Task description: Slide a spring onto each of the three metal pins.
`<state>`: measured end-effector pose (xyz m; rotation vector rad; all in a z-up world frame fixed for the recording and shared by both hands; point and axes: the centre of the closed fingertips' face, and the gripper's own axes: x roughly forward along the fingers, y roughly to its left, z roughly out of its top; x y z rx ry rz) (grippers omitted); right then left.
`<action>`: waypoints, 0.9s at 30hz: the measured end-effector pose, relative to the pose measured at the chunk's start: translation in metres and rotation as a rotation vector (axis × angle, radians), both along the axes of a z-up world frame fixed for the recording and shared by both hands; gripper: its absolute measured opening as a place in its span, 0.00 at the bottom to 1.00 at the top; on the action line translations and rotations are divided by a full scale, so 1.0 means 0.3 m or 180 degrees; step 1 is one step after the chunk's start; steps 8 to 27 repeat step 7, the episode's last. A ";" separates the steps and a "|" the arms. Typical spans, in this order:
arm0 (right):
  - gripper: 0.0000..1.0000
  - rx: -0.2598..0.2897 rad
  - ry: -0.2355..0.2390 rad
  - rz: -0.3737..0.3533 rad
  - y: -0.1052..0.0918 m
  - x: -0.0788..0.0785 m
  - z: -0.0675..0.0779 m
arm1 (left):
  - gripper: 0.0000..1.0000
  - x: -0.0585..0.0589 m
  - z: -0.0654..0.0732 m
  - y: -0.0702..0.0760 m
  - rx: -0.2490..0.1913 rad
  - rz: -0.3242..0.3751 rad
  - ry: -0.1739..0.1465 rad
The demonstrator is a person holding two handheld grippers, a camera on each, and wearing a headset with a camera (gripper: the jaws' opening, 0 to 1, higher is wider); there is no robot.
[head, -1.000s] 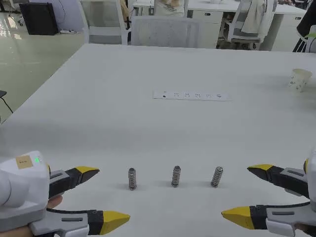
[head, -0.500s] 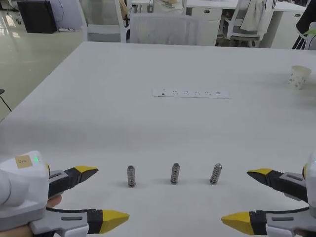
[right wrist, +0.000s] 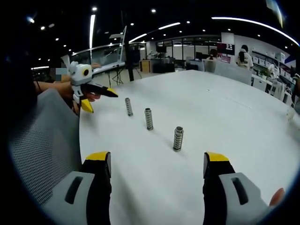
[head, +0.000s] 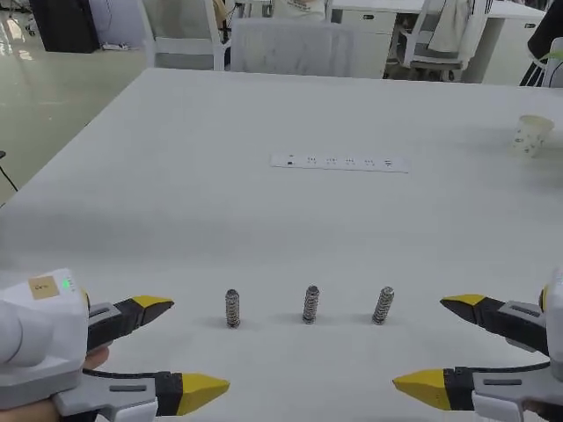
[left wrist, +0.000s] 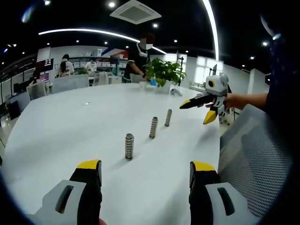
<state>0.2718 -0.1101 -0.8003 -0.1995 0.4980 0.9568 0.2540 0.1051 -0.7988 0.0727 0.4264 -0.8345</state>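
Bright, even light falls from ceiling strips point(left wrist: 93, 31) high above the jaws. The white table point(head: 264, 220) ahead of them looks slightly washed out; the springs point(head: 310, 304) between both pairs cast faint, soft shadows. Both gripper views bend strongly toward their edges

Three upright springs point(left wrist: 153, 127), left gripper point(left wrist: 146, 166) spread

Jaws spread wide on left tool point(head: 200, 344) and right tool point(head: 419, 342), well apart.

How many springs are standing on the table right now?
3, upright in a row on the table: left spring, middle spring, right spring. None seems hidden.
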 end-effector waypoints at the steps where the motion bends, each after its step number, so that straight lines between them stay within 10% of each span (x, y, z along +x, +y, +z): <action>1: 0.81 0.0004 -0.0001 -0.0006 -0.001 -0.001 0.001 | 0.73 0.000 0.000 0.000 0.0001 -0.0001 0.0001; 27: 0.81 0.0002 0.0013 -0.0040 -0.007 -0.003 -0.001 | 0.73 0.005 0.000 -0.001 0.0006 -0.0012 -0.0002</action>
